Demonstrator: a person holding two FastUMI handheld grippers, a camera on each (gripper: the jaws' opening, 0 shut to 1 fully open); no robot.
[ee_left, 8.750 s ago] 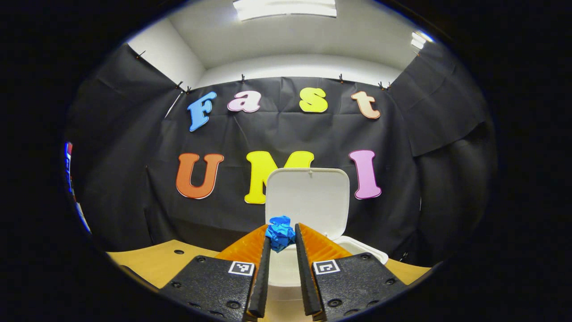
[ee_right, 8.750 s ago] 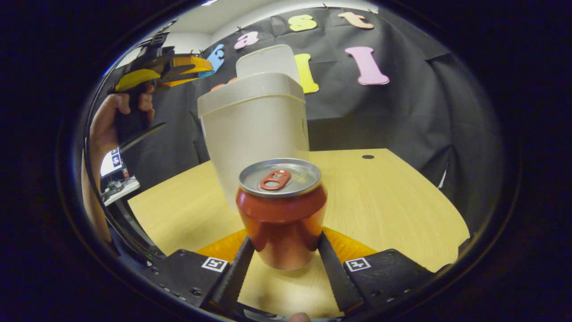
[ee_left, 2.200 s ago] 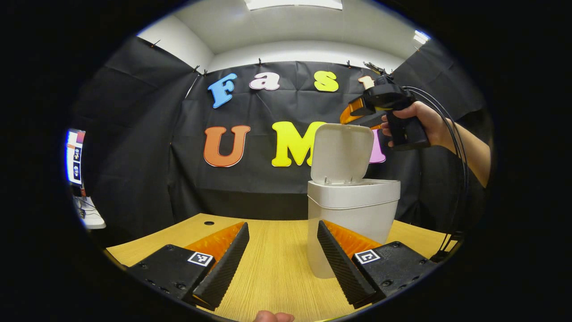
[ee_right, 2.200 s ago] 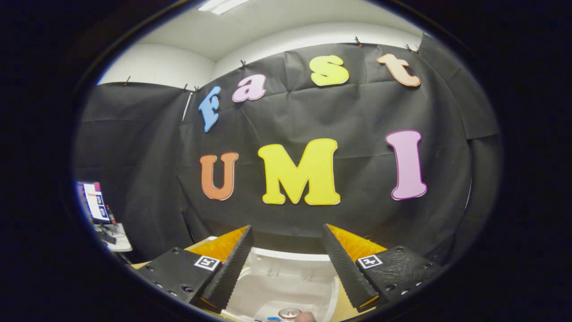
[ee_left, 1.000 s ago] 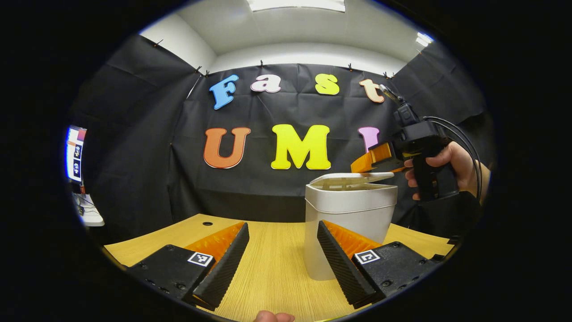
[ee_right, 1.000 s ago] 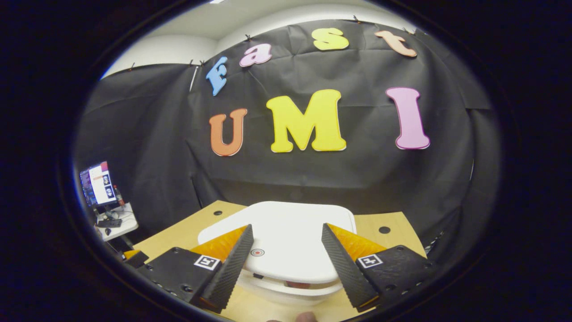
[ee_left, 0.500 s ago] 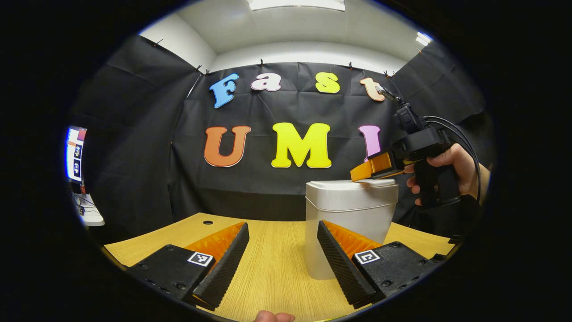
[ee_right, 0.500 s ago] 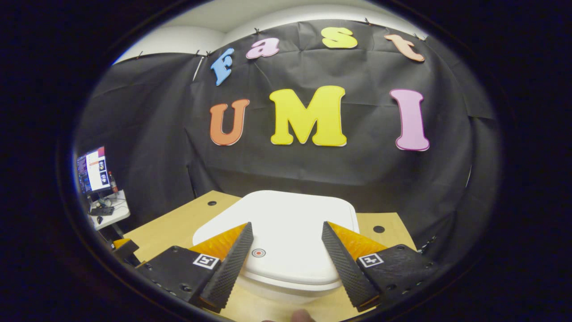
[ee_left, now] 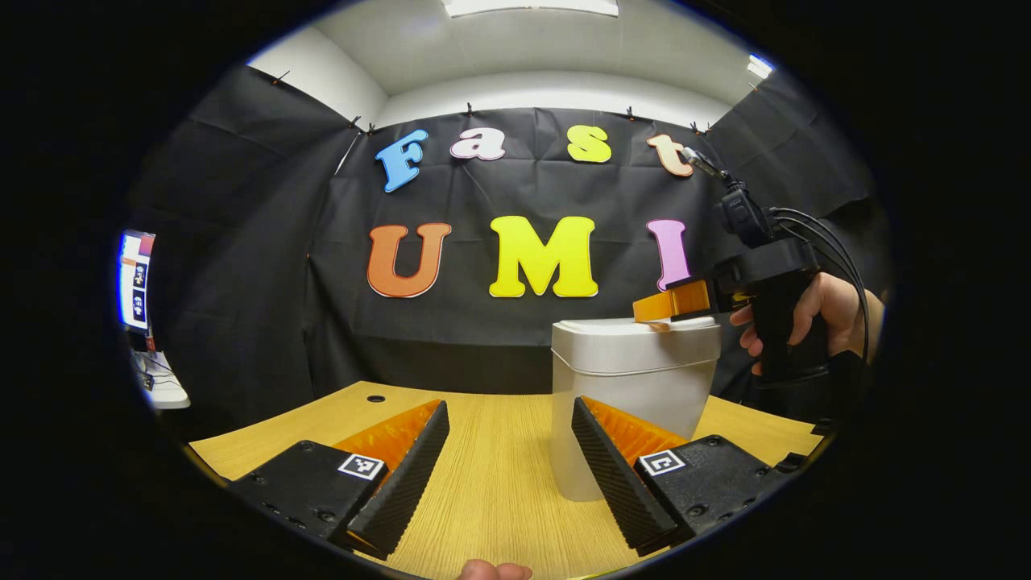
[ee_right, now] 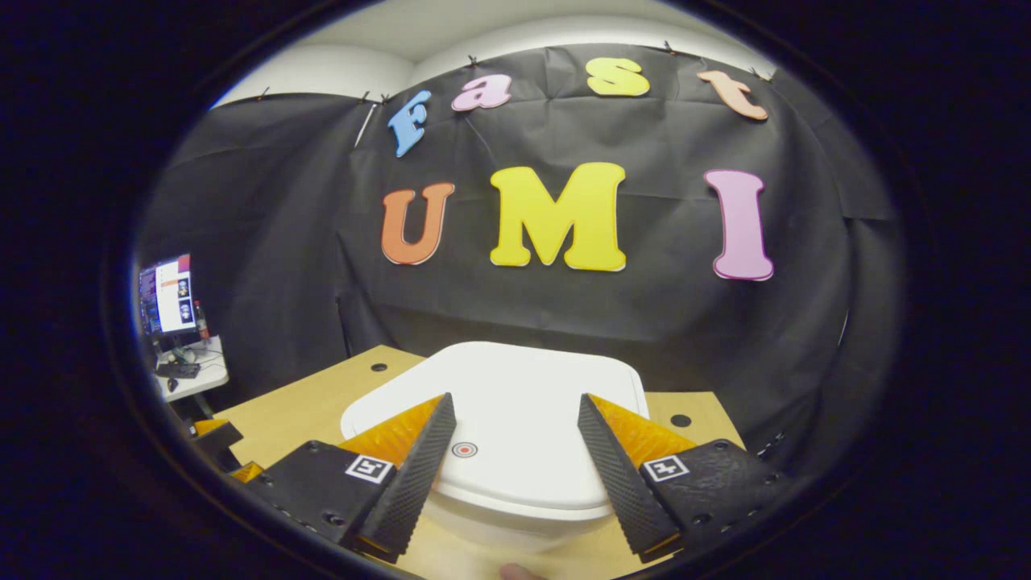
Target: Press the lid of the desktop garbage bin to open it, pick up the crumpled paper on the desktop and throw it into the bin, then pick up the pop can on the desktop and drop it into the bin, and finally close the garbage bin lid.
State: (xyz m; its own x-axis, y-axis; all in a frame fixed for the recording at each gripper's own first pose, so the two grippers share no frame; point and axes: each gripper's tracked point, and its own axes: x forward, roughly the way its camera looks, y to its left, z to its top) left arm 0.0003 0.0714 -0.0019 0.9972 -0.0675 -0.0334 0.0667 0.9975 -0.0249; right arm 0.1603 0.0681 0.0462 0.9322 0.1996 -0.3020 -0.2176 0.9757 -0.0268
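Desk (ee_left: 483,491): wood top, bare round the bin as far as you can see. No crumpled paper or pop can lying on it, so I judge both are already inside, tho the shut lid hides the contents.
Bin (ee_left: 632,403): white desktop garbage bin, upright. In left gripper view it stands twd the desk's right edge, well back from the near edge, partly behind your left tool's right finger.
Lid (ee_right: 507,419): lies flat on the bin rim, no gap visible in either view. Looks closed; can't tell if the catch has clicked. Small red dot mark near its front edge.
R gripper (ee_right: 515,451): jaws wide apart, holding nothing. In right gripper view the fingers sit over the lid's front part, either side of the dot. In left gripper view (ee_left: 668,306) its fingers rest on or just above the lid top; contact not certain.
L gripper (ee_left: 510,459): jaws wide apart, empty, low over the desk's near edge, apart from the bin.
Progress: open, paper, can = done by the look of it; lid-closing prob done too.
Left for you: confirm the lid is latched, then lift the R gripper clear.
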